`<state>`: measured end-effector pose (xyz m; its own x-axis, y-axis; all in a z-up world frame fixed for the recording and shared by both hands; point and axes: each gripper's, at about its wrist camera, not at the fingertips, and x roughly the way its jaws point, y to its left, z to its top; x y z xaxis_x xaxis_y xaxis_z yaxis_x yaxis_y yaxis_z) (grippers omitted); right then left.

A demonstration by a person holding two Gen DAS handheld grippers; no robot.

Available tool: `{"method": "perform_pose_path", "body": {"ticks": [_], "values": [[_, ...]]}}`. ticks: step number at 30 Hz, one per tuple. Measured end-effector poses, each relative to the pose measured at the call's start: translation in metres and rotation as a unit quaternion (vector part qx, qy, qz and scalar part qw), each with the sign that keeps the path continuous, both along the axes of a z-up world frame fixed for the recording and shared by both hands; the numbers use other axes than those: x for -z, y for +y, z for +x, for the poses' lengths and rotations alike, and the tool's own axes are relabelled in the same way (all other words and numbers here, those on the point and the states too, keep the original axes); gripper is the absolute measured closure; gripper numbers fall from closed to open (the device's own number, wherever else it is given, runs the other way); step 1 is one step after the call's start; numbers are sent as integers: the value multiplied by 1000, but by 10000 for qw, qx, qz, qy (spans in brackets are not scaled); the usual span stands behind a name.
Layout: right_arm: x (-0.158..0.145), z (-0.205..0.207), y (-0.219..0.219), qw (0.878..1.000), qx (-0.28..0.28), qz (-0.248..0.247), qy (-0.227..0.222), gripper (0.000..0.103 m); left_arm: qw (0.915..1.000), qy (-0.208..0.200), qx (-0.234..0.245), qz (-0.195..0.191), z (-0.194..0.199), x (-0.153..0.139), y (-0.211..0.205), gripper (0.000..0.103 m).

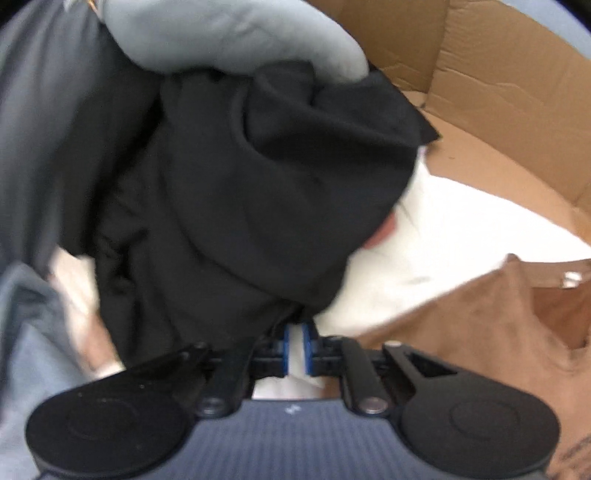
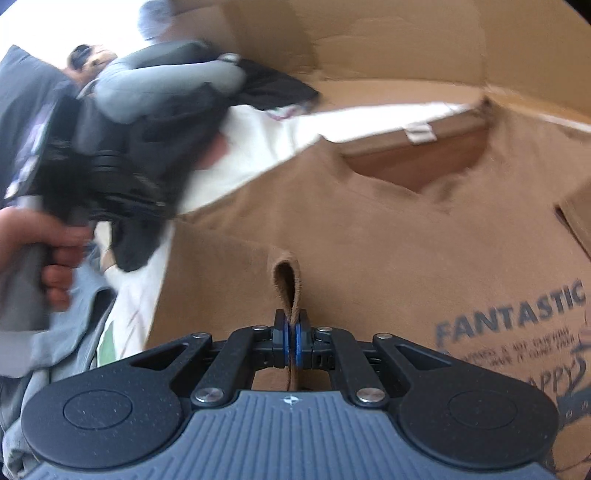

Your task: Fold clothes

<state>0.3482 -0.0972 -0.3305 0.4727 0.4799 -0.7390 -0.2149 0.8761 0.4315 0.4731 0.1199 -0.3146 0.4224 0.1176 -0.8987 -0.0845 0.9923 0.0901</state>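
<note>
A brown T-shirt (image 2: pixel 388 236) with dark "FANTASTIC" print lies spread in the right wrist view. My right gripper (image 2: pixel 291 332) is shut on a pinched-up fold of its cloth. In the left wrist view the same brown T-shirt (image 1: pixel 461 332) lies at lower right, partly over a white garment (image 1: pixel 424 251). My left gripper (image 1: pixel 296 345) has its blue pads closed on a strip of white cloth. A crumpled black garment (image 1: pixel 258 192) bulges right over its fingertips and hides them. A light grey garment (image 1: pixel 229 33) rests on top of the black one.
Everything sits inside a cardboard box (image 1: pixel 498 74) whose walls (image 2: pixel 369 37) rise behind and to the right. More grey clothing (image 1: pixel 33 129) is heaped on the left. A person's hand (image 2: pixel 33 251) grips the left tool's handle at the left edge.
</note>
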Motion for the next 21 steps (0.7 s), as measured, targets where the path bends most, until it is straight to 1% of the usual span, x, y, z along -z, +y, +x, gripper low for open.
{"method": "perform_pose_path", "body": {"ticks": [1,2,4,5,6,7,8,9,10,11,14,16,21], "values": [[3,0,-4,10000,61,48,27,99,10000,-16,29,-77,-3,-4,1,86],[6,0,-7,9999,119,102,57,97,9998,-76,103,-161,-7,-9,0,76],[11,0,-12,9993,211,267,155,97,9990,-208,274,-295,-15,-20,0,72],[13,1,-14,9989,271,332,200,95,9984,-269,386,-298,-20,-24,-2,72],[15,2,-16,9984,326,393,243,88,9980,-292,472,-316,-25,-27,-3,72],[17,4,-18,9981,357,435,268,84,9976,-306,520,-343,-30,-30,-3,73],[19,5,-19,9978,376,464,281,78,9975,-304,510,-384,-33,-31,-2,75],[20,6,-20,9976,395,493,294,76,9974,-287,505,-428,-37,-31,-1,78],[21,7,-20,9973,413,517,308,76,9973,-246,508,-477,-39,-30,0,82],[22,9,-21,9972,429,520,328,76,9971,-205,512,-526,-42,-29,2,83],[24,14,-25,9963,514,586,369,76,9972,-26,595,-449,-44,-20,1,82],[24,14,-26,9959,538,616,375,76,9972,80,645,-374,-45,-12,0,79],[25,12,-25,9965,434,626,338,76,9980,47,415,-476,-41,4,13,79]]}}
